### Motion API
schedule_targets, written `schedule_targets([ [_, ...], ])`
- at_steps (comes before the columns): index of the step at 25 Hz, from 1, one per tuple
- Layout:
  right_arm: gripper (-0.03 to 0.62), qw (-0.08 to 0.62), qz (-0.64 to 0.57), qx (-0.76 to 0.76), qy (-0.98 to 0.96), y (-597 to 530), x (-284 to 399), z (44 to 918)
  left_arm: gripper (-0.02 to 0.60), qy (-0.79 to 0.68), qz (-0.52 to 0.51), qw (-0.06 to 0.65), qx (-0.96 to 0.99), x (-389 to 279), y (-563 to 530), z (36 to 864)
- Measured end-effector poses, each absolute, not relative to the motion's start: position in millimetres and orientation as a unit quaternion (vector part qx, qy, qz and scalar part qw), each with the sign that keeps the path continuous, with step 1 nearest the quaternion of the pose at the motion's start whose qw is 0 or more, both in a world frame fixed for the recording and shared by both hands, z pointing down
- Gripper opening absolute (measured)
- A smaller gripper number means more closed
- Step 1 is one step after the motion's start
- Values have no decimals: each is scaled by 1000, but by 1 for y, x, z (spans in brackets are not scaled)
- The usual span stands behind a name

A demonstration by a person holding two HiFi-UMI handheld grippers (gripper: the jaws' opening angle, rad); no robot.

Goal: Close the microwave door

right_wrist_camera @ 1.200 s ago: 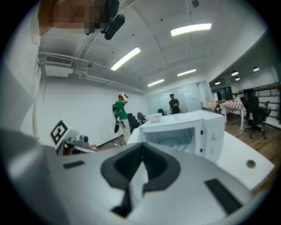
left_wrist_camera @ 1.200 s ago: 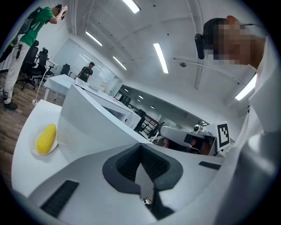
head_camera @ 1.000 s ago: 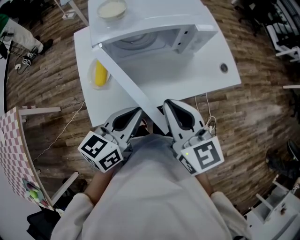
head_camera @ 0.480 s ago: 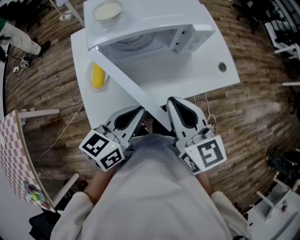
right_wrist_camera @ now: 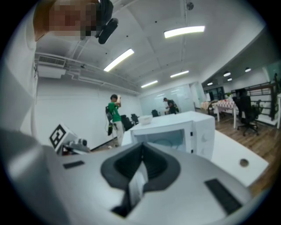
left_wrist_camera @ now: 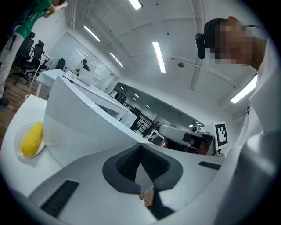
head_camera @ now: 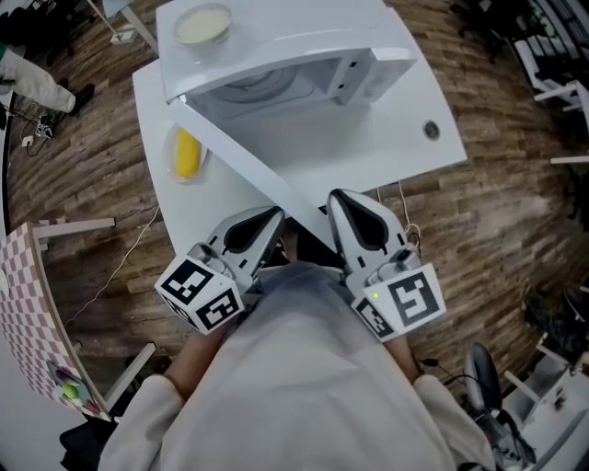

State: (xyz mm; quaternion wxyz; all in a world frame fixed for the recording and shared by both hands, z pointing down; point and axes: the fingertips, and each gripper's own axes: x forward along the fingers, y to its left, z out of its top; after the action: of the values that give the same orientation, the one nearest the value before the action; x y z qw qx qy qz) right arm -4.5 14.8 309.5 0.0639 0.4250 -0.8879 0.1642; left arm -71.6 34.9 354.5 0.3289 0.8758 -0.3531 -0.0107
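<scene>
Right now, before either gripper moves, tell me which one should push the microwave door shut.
Left. The left gripper sits on the outer side of the open microwave door, whose panel fills its view. The right gripper faces the cavity and would probably have to round the door's edge first.

White table (head_camera: 386, 152), open microwave (head_camera: 294, 35), plate (head_camera: 183, 179) of corn (head_camera: 187, 152)

I note a yellow corn cob (head_camera: 187, 153) on a small round plate (left_wrist_camera: 40, 150) at the white table's (head_camera: 386, 156) left edge, a pale cream-filled bowl (head_camera: 202, 25) farther back, and brown wood-plank floor (head_camera: 497, 212) around.
</scene>
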Motion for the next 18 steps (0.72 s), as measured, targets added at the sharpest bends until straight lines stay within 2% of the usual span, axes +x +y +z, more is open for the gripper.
schedule_targets([
  [18,22,64,170,434,-882,2,11,309,17,-339,-14,337,878,-57,18,353],
])
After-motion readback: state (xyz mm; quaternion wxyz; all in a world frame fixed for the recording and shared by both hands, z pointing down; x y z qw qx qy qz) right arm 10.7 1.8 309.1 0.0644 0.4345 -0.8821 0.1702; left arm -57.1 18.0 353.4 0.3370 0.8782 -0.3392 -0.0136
